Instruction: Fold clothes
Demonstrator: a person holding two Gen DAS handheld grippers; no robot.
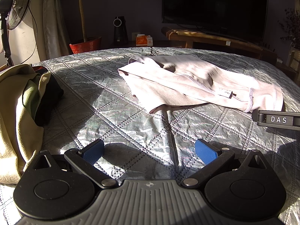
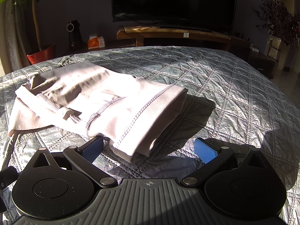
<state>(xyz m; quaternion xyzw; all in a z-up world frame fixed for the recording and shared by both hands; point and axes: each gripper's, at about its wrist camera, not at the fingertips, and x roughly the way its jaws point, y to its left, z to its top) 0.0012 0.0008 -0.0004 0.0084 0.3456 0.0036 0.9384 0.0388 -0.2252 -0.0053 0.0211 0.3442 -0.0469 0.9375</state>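
Observation:
A pale grey garment (image 1: 196,82) lies folded on the quilted bedspread (image 1: 116,101), a small label showing on its near side. My left gripper (image 1: 149,151) stands open over bare quilt, well short of the garment, with nothing between its blue pads (image 1: 205,152). In the right wrist view the same garment (image 2: 97,101) fills the left middle, and its near hem corner reaches in between the fingers of my right gripper (image 2: 149,149). That gripper is open, its left pad (image 2: 92,149) close beside the hem. The right gripper's side (image 1: 277,120) shows at the left view's right edge.
A pile of beige, green and dark clothes (image 1: 22,105) lies at the bed's left edge. Beyond the bed stand a TV (image 1: 213,5) on a wooden bench (image 2: 172,33), a potted tree (image 1: 86,44), a standing fan (image 1: 16,9), a black speaker (image 1: 121,30) and a tissue box (image 1: 144,40).

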